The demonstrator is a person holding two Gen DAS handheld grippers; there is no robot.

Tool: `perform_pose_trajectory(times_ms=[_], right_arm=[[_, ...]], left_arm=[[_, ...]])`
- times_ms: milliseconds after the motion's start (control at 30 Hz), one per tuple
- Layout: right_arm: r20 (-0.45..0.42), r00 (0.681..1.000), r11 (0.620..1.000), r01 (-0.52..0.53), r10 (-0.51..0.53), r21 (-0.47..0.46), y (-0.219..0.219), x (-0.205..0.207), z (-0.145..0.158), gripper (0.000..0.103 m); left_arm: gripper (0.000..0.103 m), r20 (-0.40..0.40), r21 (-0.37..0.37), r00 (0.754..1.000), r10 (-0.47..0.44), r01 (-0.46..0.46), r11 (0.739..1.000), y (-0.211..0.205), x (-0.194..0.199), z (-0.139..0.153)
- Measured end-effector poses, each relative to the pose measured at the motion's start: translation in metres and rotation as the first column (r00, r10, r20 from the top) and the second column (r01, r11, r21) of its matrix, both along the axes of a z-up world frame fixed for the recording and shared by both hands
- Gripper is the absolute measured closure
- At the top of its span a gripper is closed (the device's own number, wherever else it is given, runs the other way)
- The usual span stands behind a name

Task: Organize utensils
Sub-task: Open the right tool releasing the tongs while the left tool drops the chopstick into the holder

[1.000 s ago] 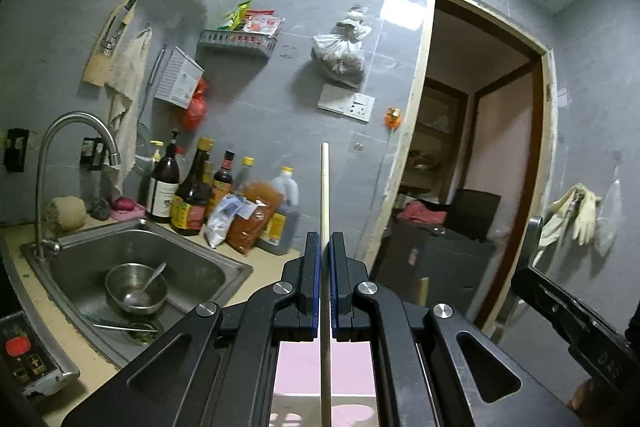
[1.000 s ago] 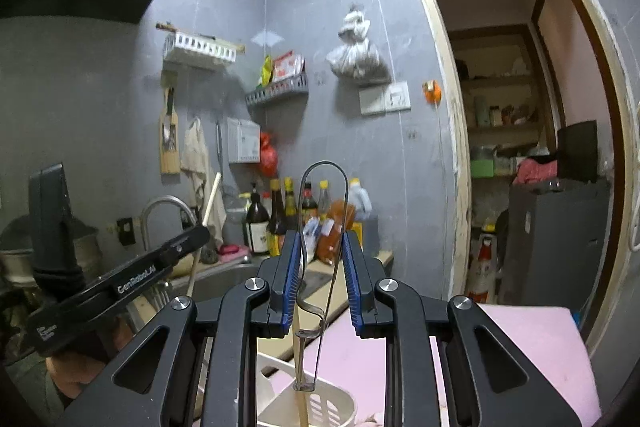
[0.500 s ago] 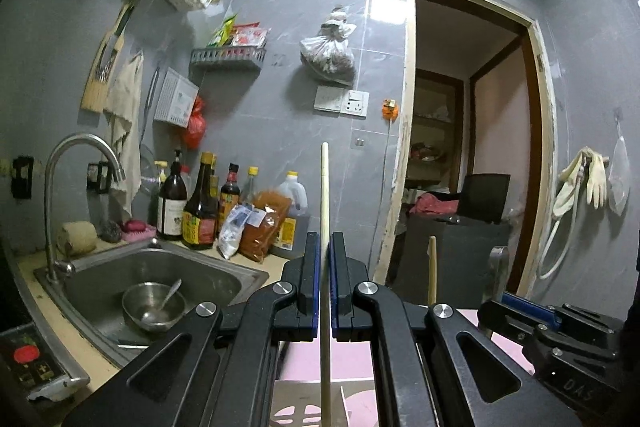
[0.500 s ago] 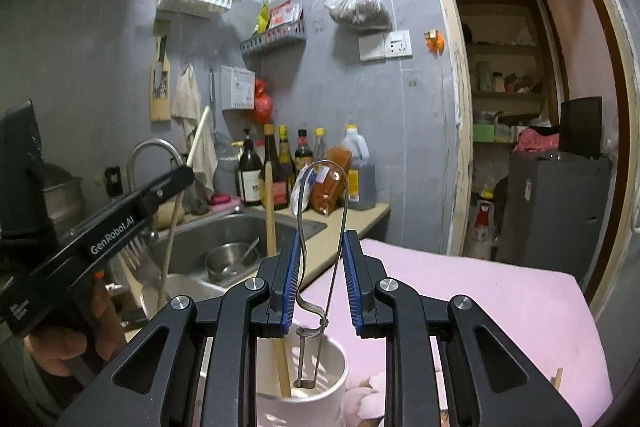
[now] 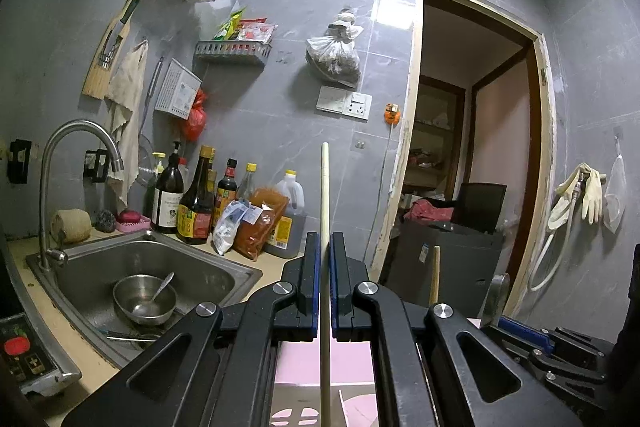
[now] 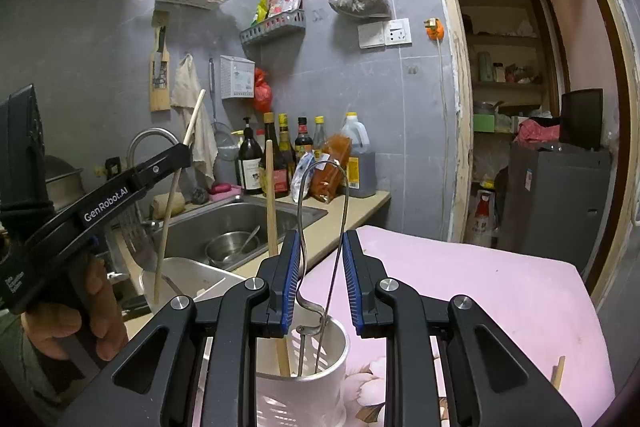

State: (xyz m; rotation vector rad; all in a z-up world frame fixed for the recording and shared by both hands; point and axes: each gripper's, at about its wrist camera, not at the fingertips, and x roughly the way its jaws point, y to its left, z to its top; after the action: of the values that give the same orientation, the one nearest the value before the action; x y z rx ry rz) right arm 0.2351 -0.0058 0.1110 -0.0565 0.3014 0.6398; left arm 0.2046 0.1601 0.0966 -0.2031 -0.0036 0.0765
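You are working at a pink-covered table (image 6: 480, 291) whose far edge is running just beside the beige countertop (image 6: 352, 207); to the right of both, an open doorway (image 6: 520, 87) is giving the widest free room. The steel sink (image 6: 256, 223) is sitting sunk into the counter, with a metal bowl and spoon (image 6: 232, 247) lying in its basin. A row of bottles (image 6: 288, 155) is lining the counter's back edge against the grey tiled wall, leaving a bare strip of counter along the front.

On the table, nearest you, the white utensil holder (image 6: 312, 371) is standing upright, its round rim open at the top. A wooden-handled utensil (image 6: 272, 195) is leaning inside it, rising well above the rim. A bent-wire metal utensil (image 6: 320, 227) is standing in the holder too, its loop reaching up between the fingers of your right gripper (image 6: 320, 279). Those jaws are standing slightly apart around the wire loop; its left side is lying against the left pad, while whether the right pad is touching the wire cannot be told.

Your left gripper (image 5: 325, 283) is pointing level, its jaws pressed together on a pale chopstick (image 5: 325, 195), which is standing upright above and below the pads. From the right wrist view that chopstick is tilting over a white container (image 6: 188, 279) at the table's left edge, near the sink. One more stick (image 6: 558, 371) is lying at the table's right side.
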Motion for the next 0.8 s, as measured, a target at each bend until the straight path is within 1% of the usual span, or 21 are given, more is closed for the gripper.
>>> perform_pose_trajectory(times_ms=[333, 500, 567, 667, 733, 800], right_arm=[[-0.023, 0.999, 1.000, -0.025, 0.025, -0.008, 0.000, -0.001, -0.005, 0.083], [-0.035, 0.999, 0.999, -0.037, 0.037, -0.008, -0.002, -0.002, -0.006, 0.082], [-0.030, 0.999, 0.999, -0.037, 0.037, -0.007, -0.003, -0.004, -0.004, 0.078], [-0.020, 0.999, 0.999, -0.034, 0.034, 0.001, -0.007, -0.006, 0.001, 0.077], [-0.011, 1.000, 1.000, -0.029, 0.029, 0.010, -0.011, -0.009, 0.005, 0.076], [0.013, 1.000, 1.000, -0.010, 0.010, 0.024, -0.019, -0.013, 0.013, 0.072]], left_arm=[[0.100, -0.014, 0.035, 1.000, -0.006, 0.007, 0.999, -0.005, -0.005, 0.002], [0.100, -0.031, 0.019, 0.999, -0.008, 0.009, 1.000, -0.006, -0.013, 0.000], [0.099, -0.032, 0.013, 0.999, -0.012, 0.013, 1.000, -0.007, -0.016, 0.001], [0.089, -0.036, 0.003, 0.999, -0.028, 0.028, 1.000, -0.009, -0.021, 0.005], [0.077, -0.035, -0.009, 0.998, -0.045, 0.045, 0.999, -0.012, -0.025, 0.009], [0.072, -0.032, -0.017, 0.998, -0.057, 0.057, 0.998, -0.015, -0.028, 0.013]])
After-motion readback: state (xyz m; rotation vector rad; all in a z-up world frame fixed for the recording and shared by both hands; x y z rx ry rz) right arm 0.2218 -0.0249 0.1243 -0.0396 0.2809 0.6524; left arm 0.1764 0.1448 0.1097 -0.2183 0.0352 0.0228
